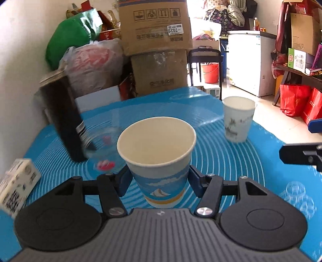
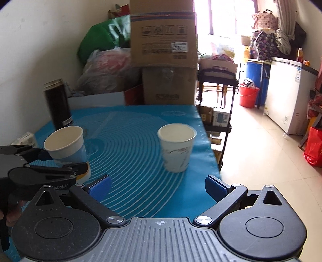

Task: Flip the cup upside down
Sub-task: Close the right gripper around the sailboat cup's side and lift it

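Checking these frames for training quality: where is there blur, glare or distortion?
Left wrist view: the dark bottle and carton at left are motion-smeared, while the sailboat cup in the left gripper stays sharp. Right wrist view: the window is blown out, the white cup is fairly crisp. Both views: fisheye bends the blue mat.

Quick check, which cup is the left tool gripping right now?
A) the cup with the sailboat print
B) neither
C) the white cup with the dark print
A: the left tool pinches the sailboat cup at both sides; the white cup stands free.
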### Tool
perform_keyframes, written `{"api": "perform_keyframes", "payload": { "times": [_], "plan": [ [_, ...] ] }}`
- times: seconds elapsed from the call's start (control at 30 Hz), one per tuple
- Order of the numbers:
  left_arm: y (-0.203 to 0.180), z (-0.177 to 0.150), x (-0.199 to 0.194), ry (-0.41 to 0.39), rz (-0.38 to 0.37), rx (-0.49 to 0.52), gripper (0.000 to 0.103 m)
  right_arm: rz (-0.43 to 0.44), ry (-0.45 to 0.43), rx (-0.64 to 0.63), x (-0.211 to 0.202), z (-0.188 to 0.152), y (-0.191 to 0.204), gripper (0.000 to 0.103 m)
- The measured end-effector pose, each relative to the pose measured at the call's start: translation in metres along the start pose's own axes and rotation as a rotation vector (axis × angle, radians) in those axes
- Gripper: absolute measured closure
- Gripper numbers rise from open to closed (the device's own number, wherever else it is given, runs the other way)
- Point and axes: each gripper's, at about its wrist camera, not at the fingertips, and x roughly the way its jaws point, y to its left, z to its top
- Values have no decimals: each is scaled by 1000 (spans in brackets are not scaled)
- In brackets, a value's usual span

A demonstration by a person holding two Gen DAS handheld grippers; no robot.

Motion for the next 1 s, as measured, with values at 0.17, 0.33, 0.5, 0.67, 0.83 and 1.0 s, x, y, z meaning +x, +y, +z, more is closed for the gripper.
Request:
{"api": "perform_keyframes", "payload": {
  "times": [0.17, 0.33, 0.5, 0.67, 0.83, 1.0],
  "plan": [
    [9, -16, -5, 22, 9, -42, 42, 5, 12, -9, -7, -7, 15, 2],
    [8, -26, -6, 30, 12, -49, 42, 6, 24, -4, -8, -11, 22, 2],
    [8, -33, -4, 38, 15, -60, 41, 8, 33, 2, -5, -13, 27, 3],
    [8, -37, -6, 29, 21, -56, 41, 7, 38, 4, -4, -14, 26, 3],
    [9, -37, -7, 33, 24, -78, 22, 6, 37, 3, -5, -12, 25, 3],
    [11, -34, -13, 24, 20, -98, 10, 7, 35, -1, -6, -12, 25, 3]
  ]
}}
